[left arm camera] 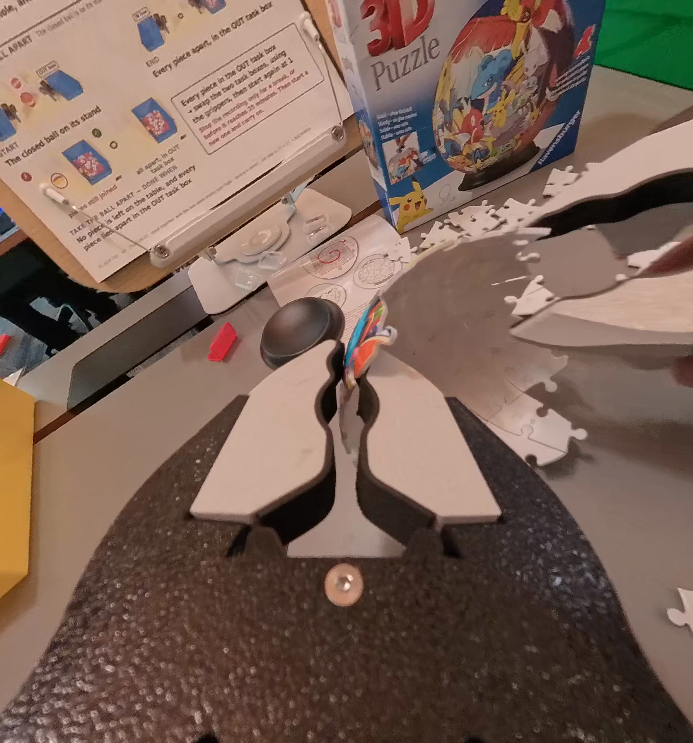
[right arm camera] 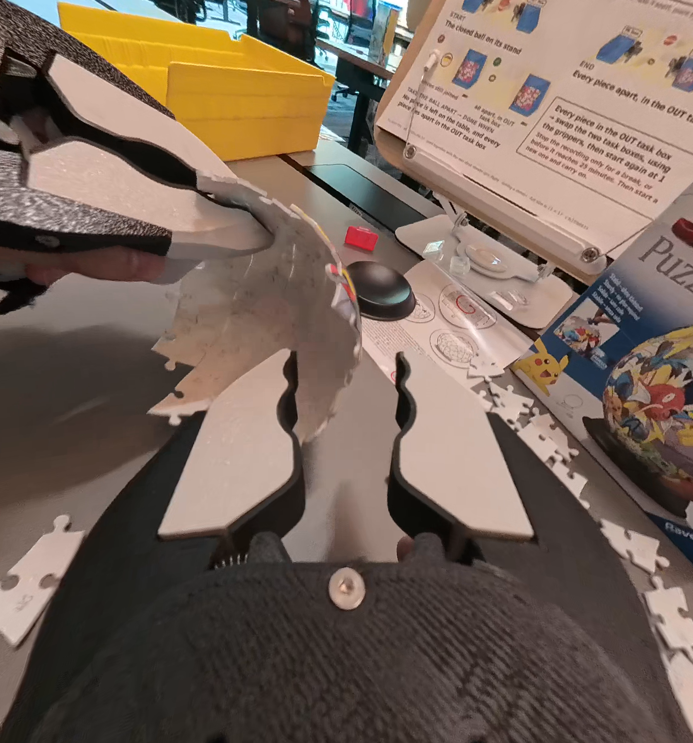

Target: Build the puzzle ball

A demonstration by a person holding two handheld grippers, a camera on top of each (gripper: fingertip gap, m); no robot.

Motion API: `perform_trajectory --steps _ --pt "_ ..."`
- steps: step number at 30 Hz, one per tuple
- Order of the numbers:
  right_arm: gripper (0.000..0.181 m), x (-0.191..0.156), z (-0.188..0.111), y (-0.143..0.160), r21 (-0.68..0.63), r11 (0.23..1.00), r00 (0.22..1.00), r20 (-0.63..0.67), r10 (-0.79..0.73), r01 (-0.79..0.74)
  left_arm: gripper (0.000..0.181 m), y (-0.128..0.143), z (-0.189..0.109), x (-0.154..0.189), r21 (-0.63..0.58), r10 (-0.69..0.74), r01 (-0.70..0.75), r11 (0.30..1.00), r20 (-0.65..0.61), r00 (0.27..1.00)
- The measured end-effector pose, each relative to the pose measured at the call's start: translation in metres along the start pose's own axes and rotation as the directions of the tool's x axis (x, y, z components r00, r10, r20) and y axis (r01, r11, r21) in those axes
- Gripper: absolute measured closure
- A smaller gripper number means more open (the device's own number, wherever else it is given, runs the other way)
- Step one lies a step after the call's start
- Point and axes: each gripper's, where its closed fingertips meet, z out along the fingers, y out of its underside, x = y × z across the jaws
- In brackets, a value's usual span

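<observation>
grey tabletop (right arm camera: 75,402): left gripper (left arm camera: 351,362) pinches curved half-built puzzle shell (right arm camera: 264,305) rim, frame centre; right gripper (right arm camera: 345,374) gapes wide, empty, beneath shell's jagged edge.

Bright indoor light, soft tabletop shadows, fisheye-bent edges — slight motion blur

The grey tabletop (right arm camera: 75,462) carries loose white puzzle pieces (right arm camera: 634,546) near and at right, a puzzle box (left arm camera: 473,108) far right, a black stand (left arm camera: 300,333), a red block (left arm camera: 223,341), an instruction leaflet (right arm camera: 453,329), a sign holder (left arm camera: 280,237) and a yellow bin (right arm camera: 232,92) at far left.
</observation>
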Motion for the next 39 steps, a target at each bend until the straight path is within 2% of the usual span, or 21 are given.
perform_trajectory --steps 4,8,11,15,18,20,23,27,33,36,39 --pt "0.126 0.003 -0.015 0.014 -0.033 0.996 0.996 0.03 0.087 -0.086 0.177 0.008 0.001 -0.01 -0.026 -0.044 0.045 0.999 0.018 0.999" --pt "0.129 0.009 -0.021 0.022 -0.039 0.977 0.977 0.033 0.213 -0.211 0.177 0.012 0.002 -0.014 -0.039 -0.07 0.071 0.997 0.03 0.997" --pt "0.13 0.001 -0.016 0.027 -0.08 0.948 0.947 0.072 0.314 -0.308 0.177 0.013 0.003 -0.013 -0.046 -0.068 0.07 0.996 0.032 0.997" --pt "0.13 -0.011 -0.007 0.034 -0.138 0.927 0.928 0.087 0.361 -0.348 0.177 0.015 0.003 -0.015 -0.059 -0.067 0.069 0.996 0.038 0.997" --pt "0.13 -0.008 -0.008 0.041 -0.177 0.918 0.928 0.05 0.368 -0.355 0.177 0.021 0.002 -0.017 -0.094 -0.061 0.065 0.993 0.045 0.997" --pt "0.13 0.001 -0.017 0.044 -0.205 0.926 0.946 0.003 0.325 -0.317 0.176 0.025 0.002 -0.02 -0.114 -0.068 0.074 0.991 0.048 0.997" --pt "0.132 0.018 -0.038 0.033 -0.179 0.956 0.972 -0.073 0.223 -0.232 0.176 0.031 0.0 -0.026 -0.139 -0.084 0.091 0.986 0.055 0.995" --pt "0.135 -0.002 -0.066 0.048 -0.303 0.933 0.968 0.094 0.232 -0.194 0.175 0.032 -0.002 -0.028 -0.149 -0.083 0.09 0.985 0.049 0.995" --pt "0.135 -0.026 -0.104 0.086 -0.449 0.889 0.975 0.143 0.17 -0.089 0.176 0.025 -0.003 -0.022 -0.15 -0.034 0.038 0.988 0.027 0.999" --pt "0.132 -0.035 -0.111 0.1 -0.488 0.872 0.984 0.166 0.06 0.029 0.175 0.021 -0.002 -0.016 -0.152 -0.019 0.021 0.988 0.014 1.0" --pt "0.125 -0.04 -0.105 0.102 -0.446 0.887 0.976 0.219 -0.017 0.115 0.175 0.017 0.001 -0.006 -0.16 0.003 -0.004 0.987 -0.01 1.0"
